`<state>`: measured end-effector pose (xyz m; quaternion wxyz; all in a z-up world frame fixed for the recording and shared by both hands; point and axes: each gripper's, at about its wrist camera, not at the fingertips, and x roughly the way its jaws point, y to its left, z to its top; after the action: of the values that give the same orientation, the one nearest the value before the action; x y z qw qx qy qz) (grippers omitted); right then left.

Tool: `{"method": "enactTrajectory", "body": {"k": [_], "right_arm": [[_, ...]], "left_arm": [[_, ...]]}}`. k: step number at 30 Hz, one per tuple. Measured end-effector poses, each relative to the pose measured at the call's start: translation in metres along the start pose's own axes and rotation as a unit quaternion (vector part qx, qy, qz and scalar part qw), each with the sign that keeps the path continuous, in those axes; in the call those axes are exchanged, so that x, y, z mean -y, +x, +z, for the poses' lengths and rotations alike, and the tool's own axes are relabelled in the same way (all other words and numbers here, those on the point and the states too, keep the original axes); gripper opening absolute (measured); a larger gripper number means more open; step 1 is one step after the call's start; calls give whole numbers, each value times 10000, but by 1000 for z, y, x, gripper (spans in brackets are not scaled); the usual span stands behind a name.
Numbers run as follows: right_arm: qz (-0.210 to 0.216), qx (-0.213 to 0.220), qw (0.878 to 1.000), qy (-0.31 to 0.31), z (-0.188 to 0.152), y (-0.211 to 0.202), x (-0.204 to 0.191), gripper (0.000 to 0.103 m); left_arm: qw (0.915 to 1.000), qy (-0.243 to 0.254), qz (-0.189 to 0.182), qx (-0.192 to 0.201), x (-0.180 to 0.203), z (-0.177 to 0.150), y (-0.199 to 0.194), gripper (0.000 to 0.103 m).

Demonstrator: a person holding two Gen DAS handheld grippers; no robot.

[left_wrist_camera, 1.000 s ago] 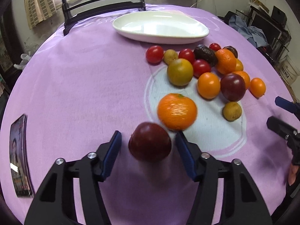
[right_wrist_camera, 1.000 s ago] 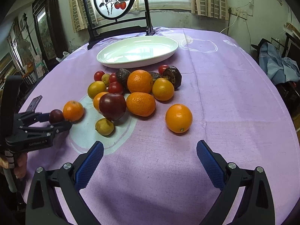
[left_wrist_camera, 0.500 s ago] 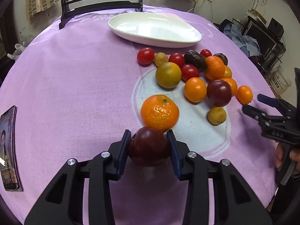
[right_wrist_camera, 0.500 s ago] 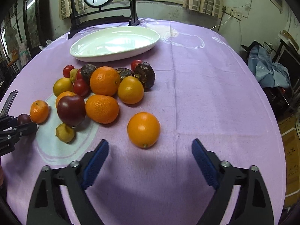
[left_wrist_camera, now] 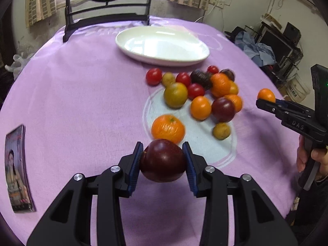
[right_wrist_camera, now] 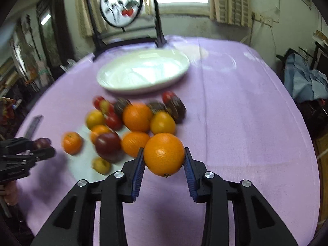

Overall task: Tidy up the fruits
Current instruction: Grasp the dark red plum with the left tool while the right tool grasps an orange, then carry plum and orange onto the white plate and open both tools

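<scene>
A second ago both grippers stood open over the cloth; now each has a fruit. Taking the white plate (left_wrist_camera: pixel 162 47) as the mark and going left to right: far to its near-left a booklet (left_wrist_camera: pixel 17 170) lies by the table's edge, well out of the way. The left gripper (left_wrist_camera: pixel 163 162) has closed on the plum (left_wrist_camera: pixel 163 161), its blue pads pressed to both sides, and carries it clear of the cloth on the near side of the plate, just short of the tangerine (left_wrist_camera: pixel 168 128). The pile of fruit (left_wrist_camera: pixel 196 94) sits between that gripper and the plate, touching neither. Right of the pile, the right gripper (right_wrist_camera: pixel 164 157) has shut on the orange (right_wrist_camera: pixel 164 154), which was lying loose half a second ago; it too looks lifted.

I'd say both picks are done and the carry to the plate comes next. The plate is bare, and the cloth to either side of the pile is open. The chair back (left_wrist_camera: pixel 106 10) stands just behind the plate, so an overshoot is the thing to mind.
</scene>
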<state>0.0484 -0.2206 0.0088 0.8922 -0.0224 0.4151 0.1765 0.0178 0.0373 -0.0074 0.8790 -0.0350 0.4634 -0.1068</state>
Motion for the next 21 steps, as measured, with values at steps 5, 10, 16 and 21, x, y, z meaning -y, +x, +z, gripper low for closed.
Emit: {"method": "enactTrajectory", "body": {"k": [5,10,16,21], "right_arm": [[231,536,9969,-528,51,-8,-24,37],[196,360,9961,-781,101,41,-35,37],[25,-140,9962,-857,125,107,-37,37],[91,-570,9955,-753,133,145,-35,38]], "left_arm": [[9980,274,329,461,15,56,-14,38],[9963,50,638,568,18,138,27,38],[9963,-306,802,9,4,189,105,38],[9942,-453,888,-415,-6,203,152,39]]}}
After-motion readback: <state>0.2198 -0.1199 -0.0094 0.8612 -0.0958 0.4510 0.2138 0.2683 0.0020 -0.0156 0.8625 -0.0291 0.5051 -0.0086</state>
